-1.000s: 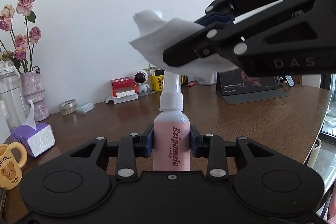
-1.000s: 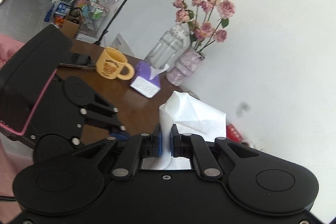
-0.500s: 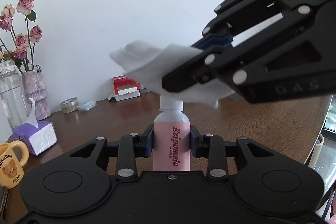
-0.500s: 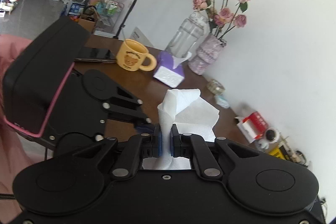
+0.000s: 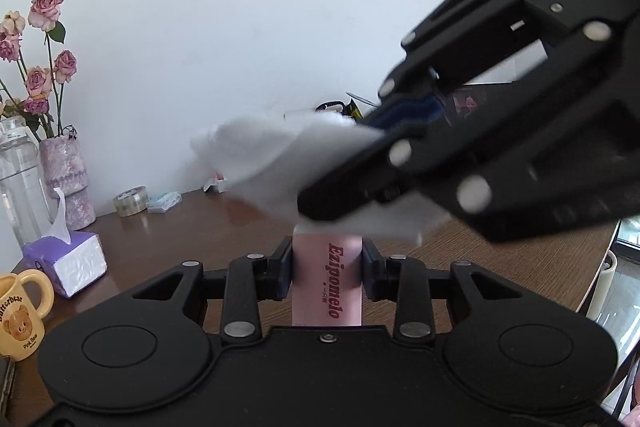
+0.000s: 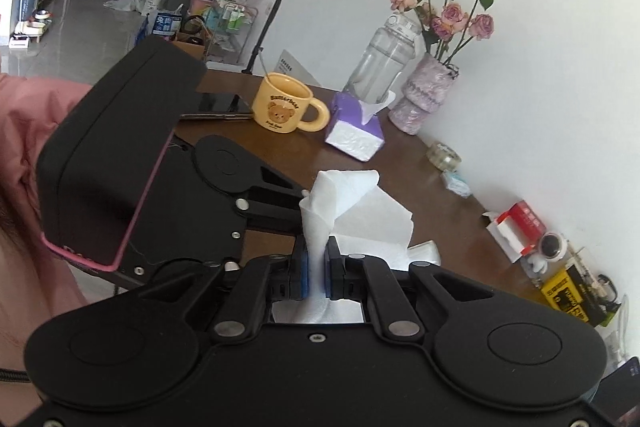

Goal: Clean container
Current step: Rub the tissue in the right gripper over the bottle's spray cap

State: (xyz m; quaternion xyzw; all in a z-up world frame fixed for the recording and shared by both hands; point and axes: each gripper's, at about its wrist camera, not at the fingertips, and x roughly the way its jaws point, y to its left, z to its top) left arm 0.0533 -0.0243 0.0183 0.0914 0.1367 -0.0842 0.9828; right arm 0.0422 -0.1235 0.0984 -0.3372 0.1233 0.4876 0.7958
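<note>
My left gripper [image 5: 327, 269] is shut on a pink spray bottle [image 5: 327, 279] labelled Ezipomelo and holds it upright above the table. My right gripper [image 6: 316, 267] is shut on a white paper tissue [image 6: 352, 211]. In the left wrist view the right gripper [image 5: 480, 147] reaches in from the right and lays the tissue [image 5: 280, 163] over the bottle's top, so the spray head is hidden. In the right wrist view the bottle is hidden behind the tissue and the left gripper's body [image 6: 132, 155].
A wooden table [image 5: 192, 227] carries a purple tissue box [image 5: 66, 261], a yellow bear mug [image 5: 22, 311], a clear jar [image 5: 20, 183], a vase of roses [image 5: 66, 183], a tape roll [image 5: 130, 201] and small boxes [image 6: 516, 231] by the wall.
My right gripper has come down with the tissue, from above the spray head onto the bottle's top, which it now covers. The left gripper still holds the bottle.
</note>
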